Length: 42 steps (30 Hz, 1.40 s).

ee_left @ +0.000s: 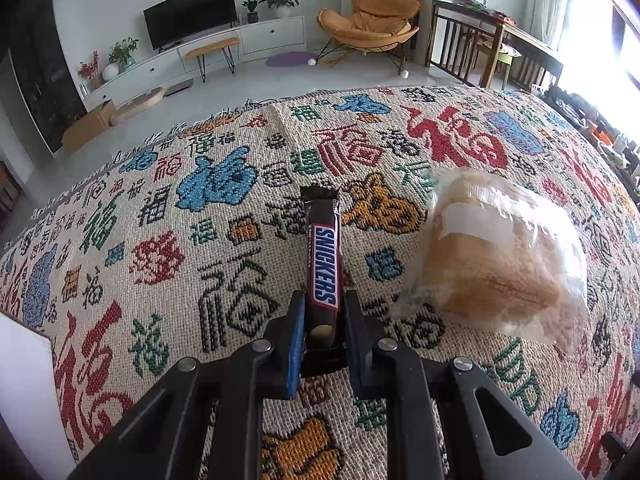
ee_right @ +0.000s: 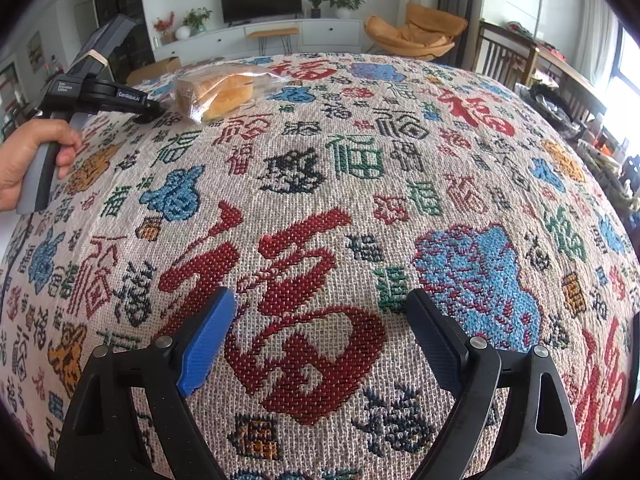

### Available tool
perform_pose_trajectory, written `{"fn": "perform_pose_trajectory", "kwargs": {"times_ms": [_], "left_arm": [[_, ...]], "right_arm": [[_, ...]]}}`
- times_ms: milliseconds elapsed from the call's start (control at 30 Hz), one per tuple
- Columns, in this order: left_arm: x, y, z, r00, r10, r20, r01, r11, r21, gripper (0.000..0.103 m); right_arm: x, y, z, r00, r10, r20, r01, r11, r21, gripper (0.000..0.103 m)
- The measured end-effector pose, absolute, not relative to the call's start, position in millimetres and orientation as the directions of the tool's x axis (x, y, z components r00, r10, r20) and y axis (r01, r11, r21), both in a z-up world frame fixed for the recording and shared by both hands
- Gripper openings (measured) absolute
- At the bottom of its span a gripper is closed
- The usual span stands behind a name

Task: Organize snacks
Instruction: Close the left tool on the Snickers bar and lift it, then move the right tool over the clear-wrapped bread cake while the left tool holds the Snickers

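Note:
My left gripper (ee_left: 322, 312) is shut on a brown Snickers bar (ee_left: 323, 258), which points forward between the blue pads just above the patterned cloth (ee_left: 224, 248). A clear bag of bread (ee_left: 496, 256) lies on the cloth to the right of the bar. In the right wrist view my right gripper (ee_right: 320, 308) is open and empty over a large red character on the cloth (ee_right: 320, 208). The bag of bread (ee_right: 218, 90) shows at the far left there, with the left gripper's body (ee_right: 96, 92) and the hand holding it beside it.
A white box edge (ee_left: 24, 392) stands at the lower left of the left wrist view. Beyond the table's far edge are a TV cabinet (ee_left: 224, 44), an orange chair (ee_left: 372, 24) and a wooden table with chairs (ee_left: 492, 48).

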<state>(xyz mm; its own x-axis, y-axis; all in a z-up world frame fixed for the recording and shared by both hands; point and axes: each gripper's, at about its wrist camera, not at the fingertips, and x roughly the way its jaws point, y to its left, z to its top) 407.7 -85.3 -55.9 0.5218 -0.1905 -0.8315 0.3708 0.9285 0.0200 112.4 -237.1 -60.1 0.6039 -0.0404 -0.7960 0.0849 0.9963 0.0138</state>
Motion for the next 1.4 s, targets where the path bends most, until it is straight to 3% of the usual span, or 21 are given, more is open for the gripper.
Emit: {"fn": "perform_pose_trajectory", "kwargs": {"times_ms": [133, 533, 600, 633, 700, 733, 833, 1100, 1233, 1400], "left_arm": [[368, -57, -55, 0.519, -0.222, -0.826, 0.295, 0.953, -0.071, 0.018], [206, 13, -60, 0.532, -0.211, -0.82, 0.225, 0.969, -0.104, 0.019], [202, 12, -61, 0.546, -0.222, -0.808, 0.241, 0.965, -0.102, 0.027], [203, 10, -61, 0.548, -0.234, -0.803, 0.253, 0.961, -0.108, 0.04], [208, 2, -62, 0.559, -0.216, -0.8, 0.261, 0.962, -0.078, 0.083], [211, -3, -62, 0.576, -0.181, -0.797, 0.25, 0.967, -0.038, 0.087], [226, -4, -68, 0.592, -0.117, -0.797, 0.227, 0.974, 0.025, 0.09], [243, 34, -73, 0.601, -0.021, -0.799, 0.02, 1.0, -0.011, 0.094], [246, 30, -77, 0.588, -0.012, -0.809, 0.029, 1.0, 0.006, 0.103], [246, 30, -76, 0.587, -0.018, -0.81, 0.03, 1.0, 0.0, 0.103]], "right_arm": [[113, -236, -61, 0.604, -0.04, -0.796, 0.085, 0.996, 0.014, 0.09], [113, -237, -61, 0.604, -0.04, -0.796, 0.085, 0.996, 0.014, 0.09], [113, -237, -61, 0.604, -0.04, -0.796, 0.085, 0.996, 0.014, 0.09], [113, -237, -61, 0.604, -0.04, -0.796, 0.085, 0.996, 0.014, 0.09], [113, -237, -61, 0.604, -0.04, -0.796, 0.085, 0.996, 0.015, 0.09], [113, -237, -61, 0.604, -0.04, -0.796, 0.085, 0.996, 0.015, 0.09], [113, -237, -61, 0.604, -0.04, -0.796, 0.085, 0.996, 0.015, 0.09], [113, -237, -61, 0.604, -0.04, -0.796, 0.085, 0.996, 0.015, 0.09], [113, -237, -61, 0.604, -0.04, -0.796, 0.085, 0.996, 0.014, 0.09], [113, -237, -61, 0.604, -0.04, -0.796, 0.085, 0.996, 0.015, 0.09]]}}
